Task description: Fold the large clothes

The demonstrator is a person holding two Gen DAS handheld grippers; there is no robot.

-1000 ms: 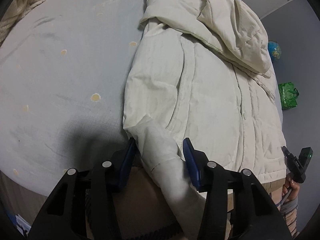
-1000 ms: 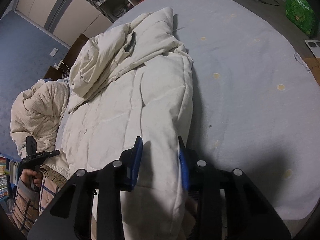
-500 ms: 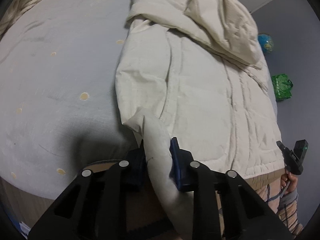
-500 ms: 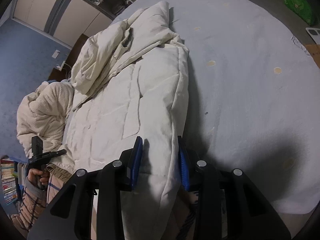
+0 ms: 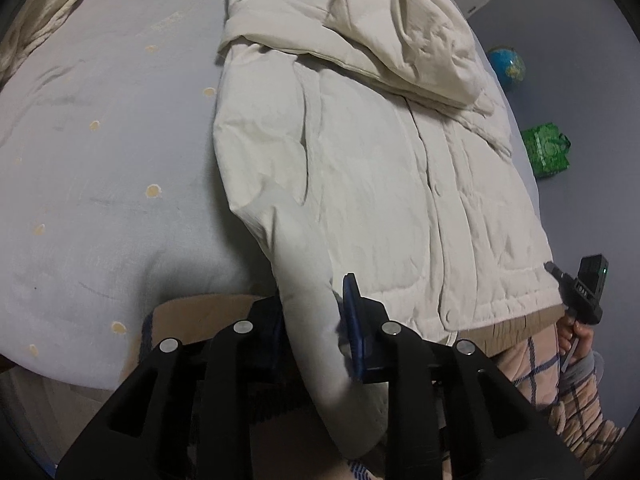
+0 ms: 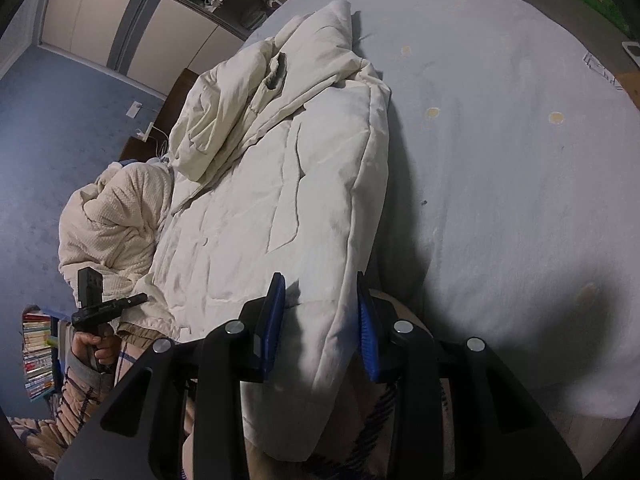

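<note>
1. Left wrist view is showing the bed (image 5: 100, 200), covered in a pale blue sheet, bearing the cream padded coat (image 5: 392, 184), which is lying flat with its hood at the far end and its hem at the near edge.
2. Coat's long axis is running straight away from both grippers, so, as I judge it, the coming fold is turning on carrying the near end forward along that axis toward the hood.
3. Left gripper (image 5: 316, 320) is pinching the near left sleeve (image 5: 304, 264) between its blue pads.
4. Right gripper (image 6: 320, 316) is pinching the coat's right side (image 6: 344, 280), also at the near end.
5. Both hands are sitting about equally near, 1 at each near corner.
</note>
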